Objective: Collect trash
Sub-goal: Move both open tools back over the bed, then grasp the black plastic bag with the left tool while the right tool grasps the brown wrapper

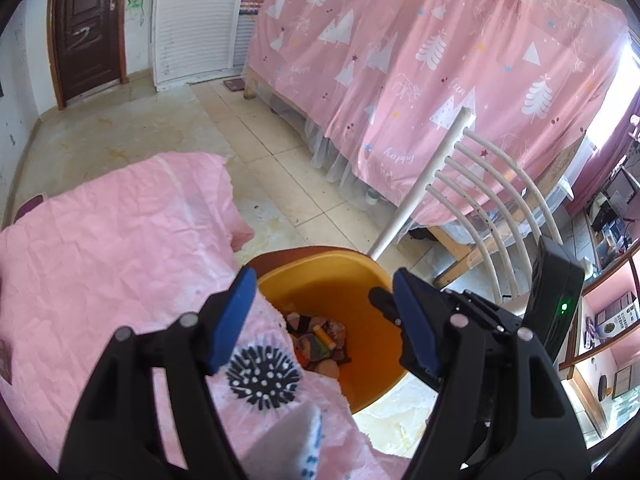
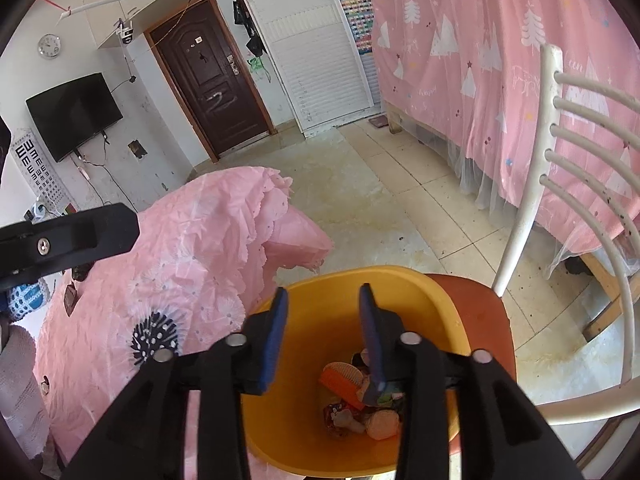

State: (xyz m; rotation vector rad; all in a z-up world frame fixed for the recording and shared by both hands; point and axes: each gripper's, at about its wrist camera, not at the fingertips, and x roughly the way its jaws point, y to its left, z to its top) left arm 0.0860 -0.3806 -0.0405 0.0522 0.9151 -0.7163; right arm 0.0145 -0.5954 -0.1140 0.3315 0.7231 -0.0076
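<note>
Take the orange bin [image 1: 352, 280] as your landmark. Left of it lies the desk under its pink cloth [image 1: 100, 248], whose frilled edge touches the bin's rim. Your left tool [image 1: 324, 320] hangs over the bin's mouth with its blue pads spread wide and nothing between them. Inside the bin, at the bottom, sits the trash [image 2: 360, 396]: crumpled wrappers, a small orange ridged piece, a pale round scrap. It all looks light and soft, likely to crush or slip if you pinch hard. For any further piece, take it by a folded edge or its thickest crumple, not by a flat slick face. Your right tool [image 2: 324, 332] also hangs above the bin's opening, its jaws at a narrower gap and empty. Right of the bin and just behind it stands the white chair [image 2: 560, 200], with the bin resting on its red seat. The bin itself looks like thin stiff plastic, easy to tip off the seat, so keep clear of its rim.
</note>
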